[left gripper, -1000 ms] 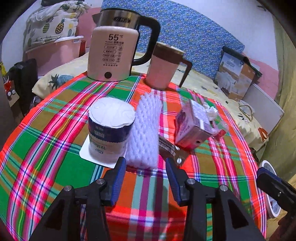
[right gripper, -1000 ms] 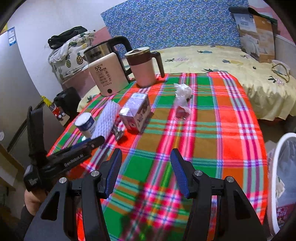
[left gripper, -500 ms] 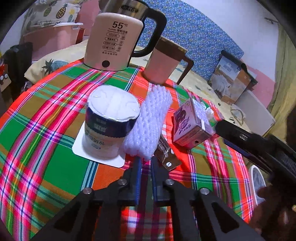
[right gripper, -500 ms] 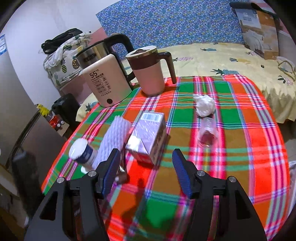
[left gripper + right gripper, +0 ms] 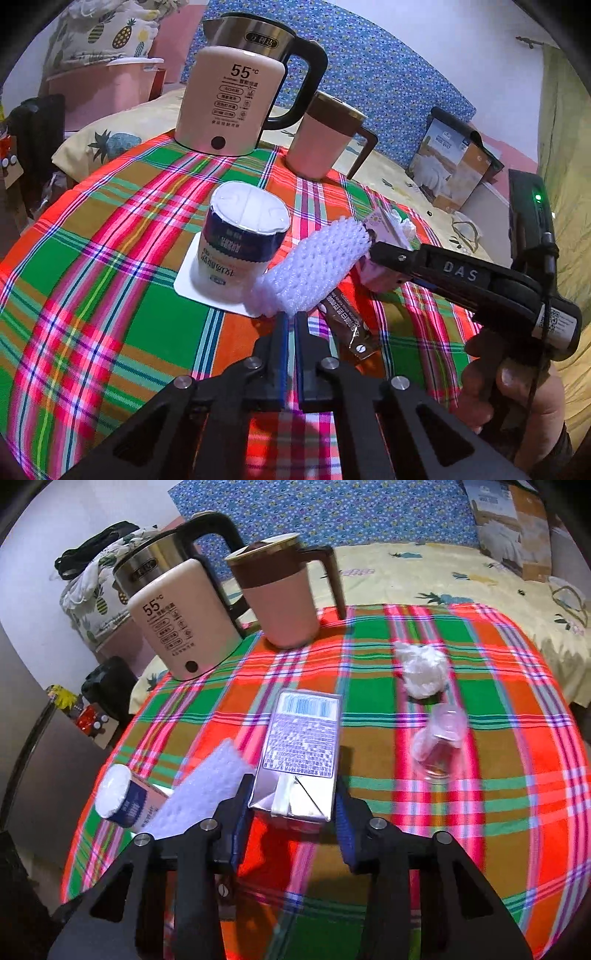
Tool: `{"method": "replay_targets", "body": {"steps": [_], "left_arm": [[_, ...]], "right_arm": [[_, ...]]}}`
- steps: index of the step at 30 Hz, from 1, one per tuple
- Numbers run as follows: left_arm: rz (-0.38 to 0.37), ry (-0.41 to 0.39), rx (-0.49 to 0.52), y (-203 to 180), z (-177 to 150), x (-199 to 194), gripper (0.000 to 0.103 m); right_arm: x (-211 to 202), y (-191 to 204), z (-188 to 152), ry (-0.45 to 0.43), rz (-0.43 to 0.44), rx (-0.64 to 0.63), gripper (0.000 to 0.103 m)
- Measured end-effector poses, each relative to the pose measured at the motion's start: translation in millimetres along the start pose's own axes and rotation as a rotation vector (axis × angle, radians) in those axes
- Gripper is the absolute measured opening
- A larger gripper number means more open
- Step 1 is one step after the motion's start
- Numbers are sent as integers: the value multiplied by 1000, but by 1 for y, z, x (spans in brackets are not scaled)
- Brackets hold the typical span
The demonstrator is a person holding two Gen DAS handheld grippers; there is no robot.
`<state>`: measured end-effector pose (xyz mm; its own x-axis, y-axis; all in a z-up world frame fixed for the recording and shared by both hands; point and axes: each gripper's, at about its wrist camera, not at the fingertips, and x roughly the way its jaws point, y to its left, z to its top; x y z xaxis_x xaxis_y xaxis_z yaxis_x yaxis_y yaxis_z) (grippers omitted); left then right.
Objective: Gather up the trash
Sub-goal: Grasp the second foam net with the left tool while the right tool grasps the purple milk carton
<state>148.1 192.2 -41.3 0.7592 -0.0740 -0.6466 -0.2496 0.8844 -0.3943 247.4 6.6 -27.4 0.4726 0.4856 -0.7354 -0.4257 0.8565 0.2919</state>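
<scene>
My left gripper (image 5: 289, 325) is shut on the near end of a white foam fruit net (image 5: 314, 269), which is lifted and slants up to the right over the plaid tablecloth (image 5: 110, 258). Beside it stand a white yogurt cup (image 5: 242, 243) and a brown wrapper (image 5: 349, 325). My right gripper (image 5: 291, 812) is open with its fingers on both sides of a purple milk carton (image 5: 303, 753) lying on the table; I cannot tell whether they touch it. The net (image 5: 199, 790) and cup (image 5: 123, 799) show at its left. A crumpled tissue (image 5: 421, 670) and a clear plastic cup (image 5: 439, 738) lie farther right.
A cream electric kettle (image 5: 236, 99) and a pink mug with a brown lid (image 5: 325, 144) stand at the table's far side. A bed with a yellow sheet (image 5: 443, 572) lies behind. A cardboard box (image 5: 454, 166) stands at the right.
My left gripper closed on the foam net and has lifted its end. My right gripper moved forward and left until its open fingers flank the milk carton.
</scene>
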Motion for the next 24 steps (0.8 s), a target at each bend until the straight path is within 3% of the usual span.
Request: {"method": "replay_targets", "body": {"steps": [10,18,21,24], "left_arm": [[15,15,80,-30,-18,-21,3],[-21,39,157,-64,-42,-34,3],[-37,-1,169,-69,-43,-45,3],[23,-56,189,-67,-37,-50,11]], "right_arm": [[-39,-16,-18,-29,6,-15,40],[-68,-33,-36,-48,-7,-5,40],[-76,-38,-43,-50,-8,1,40],[-81,-41,-49,-49,-5,7,40]]}}
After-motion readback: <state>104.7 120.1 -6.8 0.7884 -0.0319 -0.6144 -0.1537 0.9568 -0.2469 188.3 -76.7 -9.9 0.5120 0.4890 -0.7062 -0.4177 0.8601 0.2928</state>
